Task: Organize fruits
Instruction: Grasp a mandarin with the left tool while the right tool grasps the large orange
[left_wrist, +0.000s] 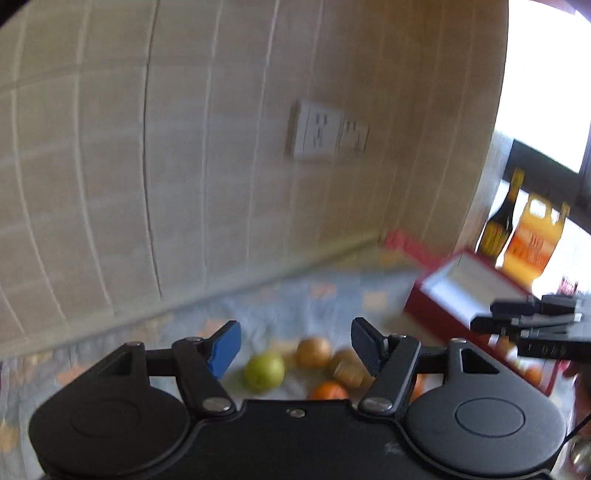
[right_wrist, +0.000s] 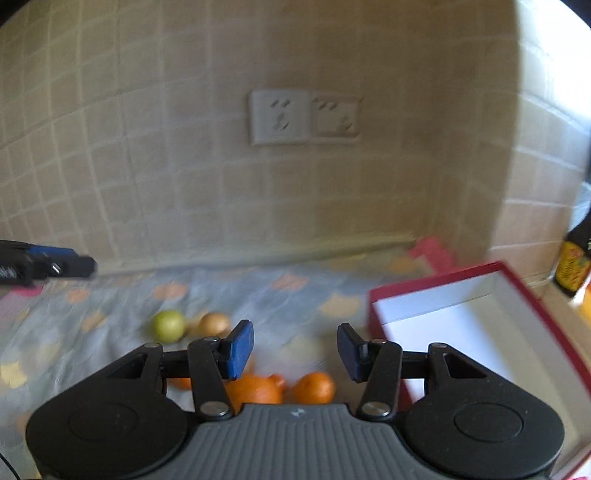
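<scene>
The fruits, a green apple (left_wrist: 264, 370) and some oranges (right_wrist: 314, 387), sit loose on our cloth-covered counter (right_wrist: 258, 291), probably bound for the red box (right_wrist: 480, 314) beside them. Left claw (left_wrist: 295, 349) and right claw (right_wrist: 295, 350) both gape empty above the pile.

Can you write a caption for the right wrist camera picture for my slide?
Open right gripper above oranges and a green fruit on a patterned cloth, beside an empty red box.

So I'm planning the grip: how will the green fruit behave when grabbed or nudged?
The green fruit looks round and smooth, so it will probably roll if nudged. Its skin may slip between pads. The wrinkled cloth beneath might slow it.
</scene>
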